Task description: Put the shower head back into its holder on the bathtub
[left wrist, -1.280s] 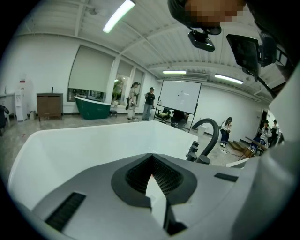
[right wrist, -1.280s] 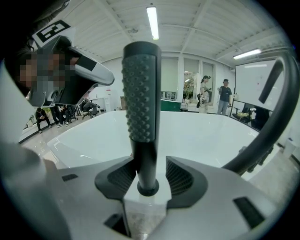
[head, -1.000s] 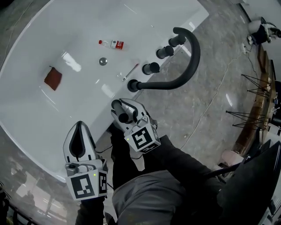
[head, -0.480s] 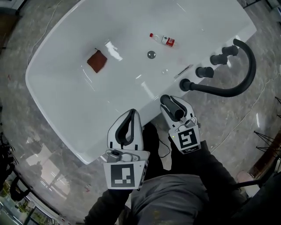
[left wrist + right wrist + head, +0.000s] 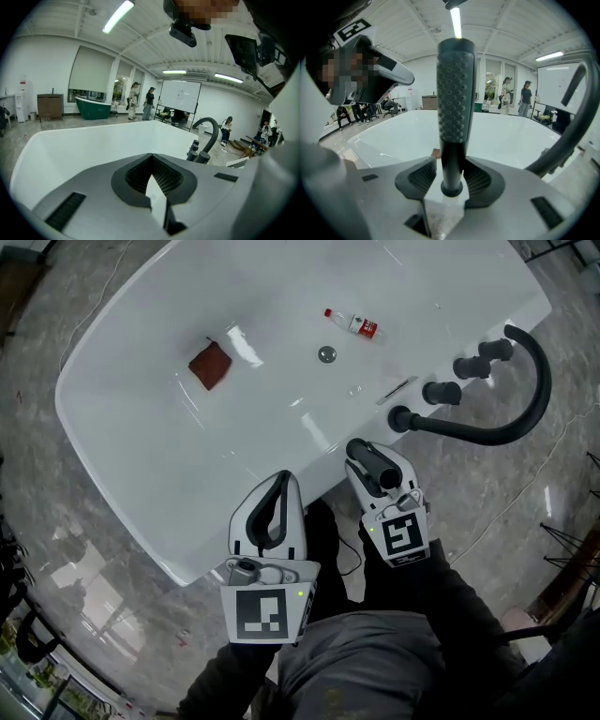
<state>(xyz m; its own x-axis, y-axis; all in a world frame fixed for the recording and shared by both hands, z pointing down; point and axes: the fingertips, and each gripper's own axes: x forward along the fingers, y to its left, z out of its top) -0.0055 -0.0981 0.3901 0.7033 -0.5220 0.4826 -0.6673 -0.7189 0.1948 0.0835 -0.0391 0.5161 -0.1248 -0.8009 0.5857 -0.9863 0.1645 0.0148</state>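
The black shower head (image 5: 455,89), with a dotted grip, stands upright between the jaws of my right gripper (image 5: 451,180), which is shut on its stem. In the head view that gripper (image 5: 376,459) hovers over the near rim of the white bathtub (image 5: 141,442), just short of the black fittings: a round base (image 5: 402,418) and two knobs (image 5: 441,392). A thick black curved pipe (image 5: 530,390) arcs from the base. My left gripper (image 5: 278,488) is at the rim beside it, its jaws together with nothing in them (image 5: 153,180).
Inside the tub lie a brown cloth (image 5: 210,365), a small bottle with a red label (image 5: 353,323), a chrome bar (image 5: 396,390) and the drain (image 5: 326,354). Grey marble floor surrounds the tub. People stand far off in the hall (image 5: 150,101).
The head view has swung left since a second ago, showing the whole tub. My left gripper now sits close beside the right one. The right gripper still holds the shower head.
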